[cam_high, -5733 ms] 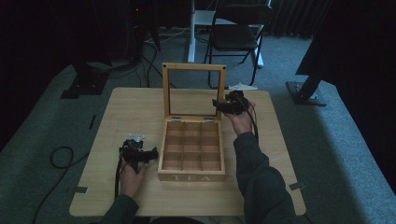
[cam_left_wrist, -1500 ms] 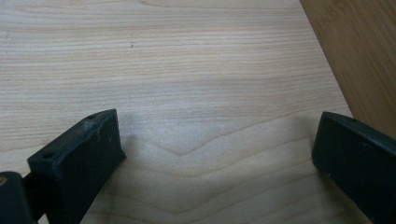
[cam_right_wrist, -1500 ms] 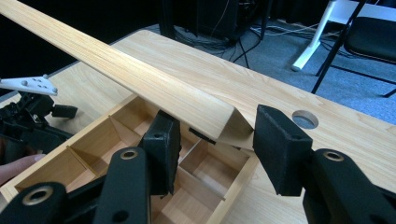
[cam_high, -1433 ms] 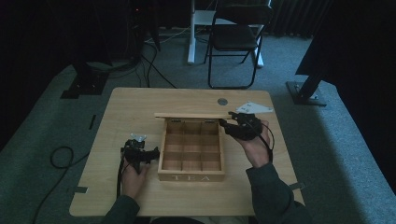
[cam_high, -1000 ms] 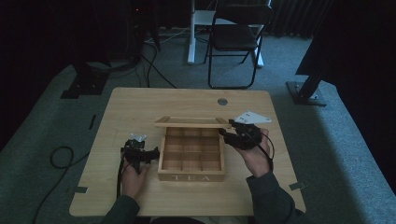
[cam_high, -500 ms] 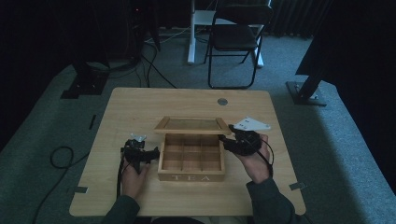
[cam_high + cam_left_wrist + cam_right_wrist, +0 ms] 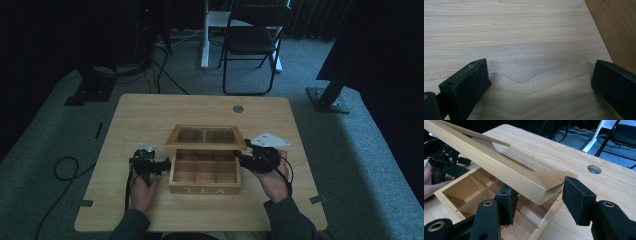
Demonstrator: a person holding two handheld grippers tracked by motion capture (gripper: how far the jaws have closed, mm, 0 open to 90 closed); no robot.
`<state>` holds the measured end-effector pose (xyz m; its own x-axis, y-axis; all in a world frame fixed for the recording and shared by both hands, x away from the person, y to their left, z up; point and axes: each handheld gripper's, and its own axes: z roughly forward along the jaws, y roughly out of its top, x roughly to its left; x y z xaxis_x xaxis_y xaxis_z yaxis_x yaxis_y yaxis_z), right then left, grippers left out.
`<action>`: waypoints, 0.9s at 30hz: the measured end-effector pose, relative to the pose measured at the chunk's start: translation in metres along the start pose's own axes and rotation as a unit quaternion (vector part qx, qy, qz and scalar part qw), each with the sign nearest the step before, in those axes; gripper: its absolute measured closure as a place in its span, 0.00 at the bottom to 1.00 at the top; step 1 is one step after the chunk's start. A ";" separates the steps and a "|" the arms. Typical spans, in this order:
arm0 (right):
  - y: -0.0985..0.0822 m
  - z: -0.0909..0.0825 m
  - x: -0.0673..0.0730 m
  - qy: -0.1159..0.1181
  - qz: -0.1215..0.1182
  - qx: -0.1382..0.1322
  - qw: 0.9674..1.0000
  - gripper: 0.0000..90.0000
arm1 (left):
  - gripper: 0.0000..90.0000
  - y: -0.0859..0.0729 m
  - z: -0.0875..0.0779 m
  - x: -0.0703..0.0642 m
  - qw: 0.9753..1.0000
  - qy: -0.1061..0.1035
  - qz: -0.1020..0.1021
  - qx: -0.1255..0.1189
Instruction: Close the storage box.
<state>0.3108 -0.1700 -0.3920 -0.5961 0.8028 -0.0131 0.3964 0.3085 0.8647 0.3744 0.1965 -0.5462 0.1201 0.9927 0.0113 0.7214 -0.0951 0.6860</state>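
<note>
The wooden tea box sits mid-desk, its lid partly lowered between the right claw's spread jaws; the left claw rests spread beside the box

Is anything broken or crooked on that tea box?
Nothing looks broken. The tea box has its lid half shut, slanting above the empty compartments, with the right gripper at its corner. The left gripper rests open beside the box.
</note>
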 end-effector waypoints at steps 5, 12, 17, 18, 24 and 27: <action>-0.008 0.000 0.004 -0.001 0.000 0.001 1.000 0.50 | 0.02 0.000 0.000 0.000 1.000 0.000 -0.004 -0.003; -0.019 0.001 0.006 0.005 0.008 0.003 1.000 0.49 | 0.02 0.000 0.000 0.000 1.000 0.000 0.002 0.001; -0.024 0.001 0.007 0.007 0.012 0.006 1.000 0.49 | 0.02 0.000 0.000 0.000 1.000 0.000 0.000 0.001; -0.025 0.001 0.007 0.005 0.012 0.007 1.000 0.49 | 0.02 0.000 0.000 0.000 1.000 0.000 0.000 0.001; -0.029 0.002 0.010 -0.001 0.004 0.015 1.000 0.47 | 0.02 0.000 0.000 0.000 1.000 0.000 0.000 0.000; -0.032 0.002 0.011 0.001 0.005 0.019 1.000 0.47 | 0.02 0.000 0.000 0.000 1.000 0.000 0.000 0.000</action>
<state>0.2930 -0.1696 -0.4212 -0.5929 0.8053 -0.0041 0.4281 0.3194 0.8454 0.3743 0.1964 -0.5463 0.1203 0.9927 0.0123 0.7215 -0.0959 0.6857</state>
